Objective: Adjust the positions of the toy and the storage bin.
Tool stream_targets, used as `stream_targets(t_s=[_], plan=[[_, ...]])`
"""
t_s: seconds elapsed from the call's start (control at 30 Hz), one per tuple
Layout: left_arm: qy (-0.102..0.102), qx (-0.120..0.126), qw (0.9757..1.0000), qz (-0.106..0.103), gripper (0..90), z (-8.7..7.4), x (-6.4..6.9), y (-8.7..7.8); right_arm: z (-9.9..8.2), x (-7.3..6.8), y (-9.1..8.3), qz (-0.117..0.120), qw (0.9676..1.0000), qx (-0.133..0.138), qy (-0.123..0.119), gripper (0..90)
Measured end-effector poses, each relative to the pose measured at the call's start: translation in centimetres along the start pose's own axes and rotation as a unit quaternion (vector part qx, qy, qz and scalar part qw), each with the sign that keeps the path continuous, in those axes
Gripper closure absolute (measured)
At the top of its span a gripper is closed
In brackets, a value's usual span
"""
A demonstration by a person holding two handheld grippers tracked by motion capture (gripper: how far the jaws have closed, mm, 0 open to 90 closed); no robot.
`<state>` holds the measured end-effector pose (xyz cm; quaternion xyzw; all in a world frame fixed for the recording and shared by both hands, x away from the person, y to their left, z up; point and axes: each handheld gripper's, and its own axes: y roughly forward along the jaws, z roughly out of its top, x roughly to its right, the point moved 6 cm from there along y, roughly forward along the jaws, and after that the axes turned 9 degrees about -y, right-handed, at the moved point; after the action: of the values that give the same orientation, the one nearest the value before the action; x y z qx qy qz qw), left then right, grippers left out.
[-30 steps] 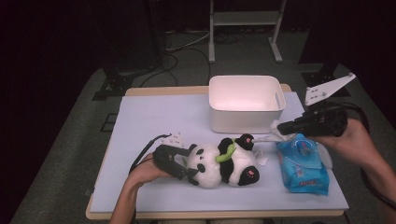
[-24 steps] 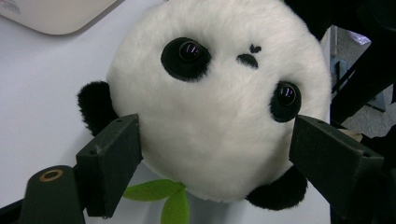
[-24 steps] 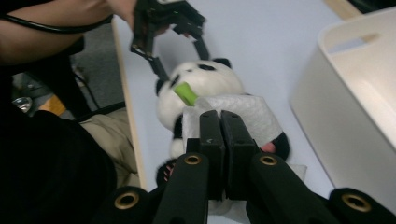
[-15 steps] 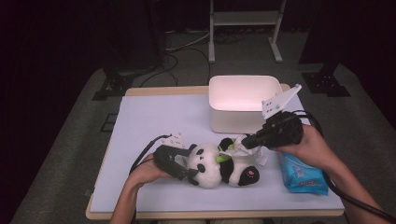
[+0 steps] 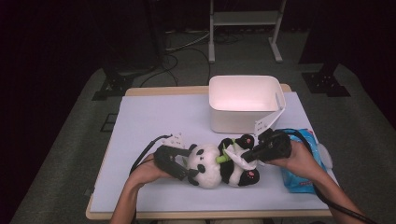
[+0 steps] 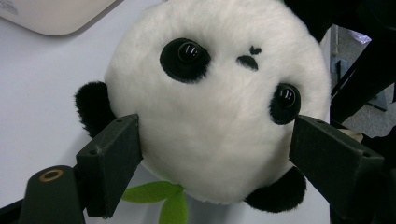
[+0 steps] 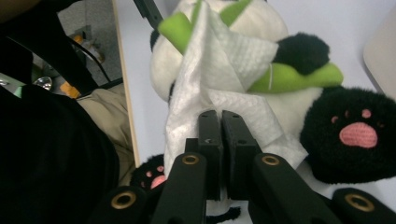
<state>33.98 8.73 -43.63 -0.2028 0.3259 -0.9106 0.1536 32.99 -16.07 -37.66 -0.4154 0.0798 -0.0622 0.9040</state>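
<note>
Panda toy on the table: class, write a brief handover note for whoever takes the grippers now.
Left gripper: jaws clamp the panda toy by its head, pinning it on the table.
Right gripper: shut on a white wipe, pressed on the toy's belly by the green bamboo.
Blue wipe pack lies right of the toy; white bin stands behind.
Done: wipe fetched, toy steadied.
Left: probably wiping the toy.

The panda toy [image 6: 219, 116] is soft plush, its white pile matt and fluffy, with glossy black plastic eyes and green felt-like leaves [image 7: 299, 77]. The wipe [image 7: 224, 88] is thin, embossed white paper-like cloth. The gripper jaws look like matt black plastic. The bin [image 5: 243, 100] is smooth white plastic; the packet [image 5: 303, 161] glossy blue film.
</note>
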Motion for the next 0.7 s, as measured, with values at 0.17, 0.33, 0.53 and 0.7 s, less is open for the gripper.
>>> stream_targets(t_s=[0.17,0.33,0.53,0.7], plan=[[0.003,0.0,1.0,0.0,16.2,0.1,0.1,0.0,-0.8,0.0,0.5,-0.018,0.9998,-0.009,-0.002,73.0],[0.001,0.002,1.0,-0.002,16.2,0.2,0.1,0.1,-1.5,0.0,1.2,-0.037,0.9993,-0.011,-0.002,60.7],[0.004,0.007,1.0,-0.004,18.6,0.3,0.1,0.0,-1.7,0.0,2.2,-0.035,0.9992,-0.017,0.007,56.4],[0.002,0.009,0.9999,-0.009,21.1,0.3,0.2,0.1,-2.0,0.0,2.7,-0.033,0.9993,-0.012,0.011,62.8]])
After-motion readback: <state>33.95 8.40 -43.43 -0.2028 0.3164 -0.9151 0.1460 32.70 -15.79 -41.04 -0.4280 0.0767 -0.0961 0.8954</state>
